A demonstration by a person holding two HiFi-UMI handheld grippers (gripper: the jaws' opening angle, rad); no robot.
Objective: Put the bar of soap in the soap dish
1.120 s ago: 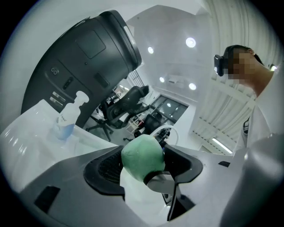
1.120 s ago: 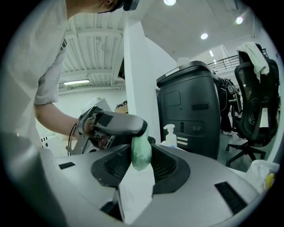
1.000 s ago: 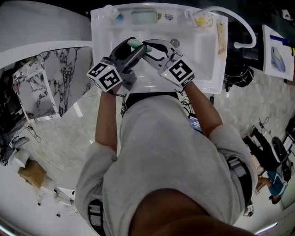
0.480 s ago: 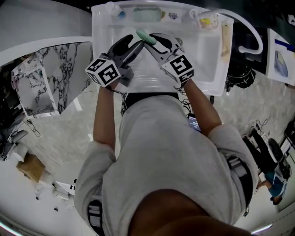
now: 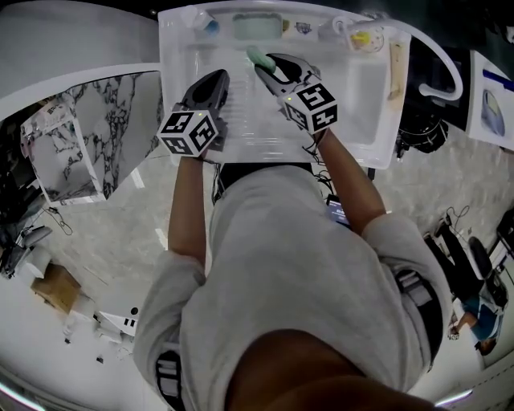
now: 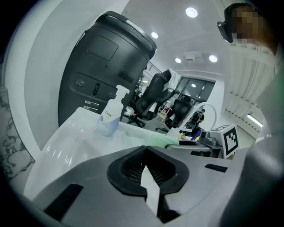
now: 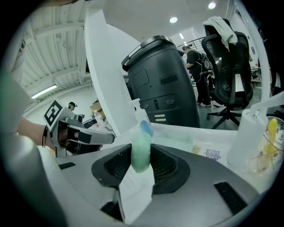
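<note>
A: Status on the grips?
B: Right gripper (image 5: pixel 271 66) is pinching the bar of soap (image 5: pixel 258 58) edge-on betw. its pads, over the back of the sink (image 5: pixel 173 88), short of the soap dish (image 5: pixel 255 27) on the rear ledge. Left gripper (image 5: pixel 214 79) just snapped its jaws together, nothing betw. them (it hangs beside, over the basin).
A: What could go wrong?
B: Prob. a slip. Only a narrow part of the bar sits in the pads, and soap's slick, so a tilt or jolt could drop it into the basin. Letting go too early = it lands on the ledge edge, not in the dish.
A: Anything in the way?
B: Pump bottle (image 5: pixel 199 19) stands just left of the dish, clear cup (image 5: pixel 359 34) w/ sth yellow in it to the right, white hose (image 5: pixel 438 60) further right. The straight path to the dish looks free.
</note>
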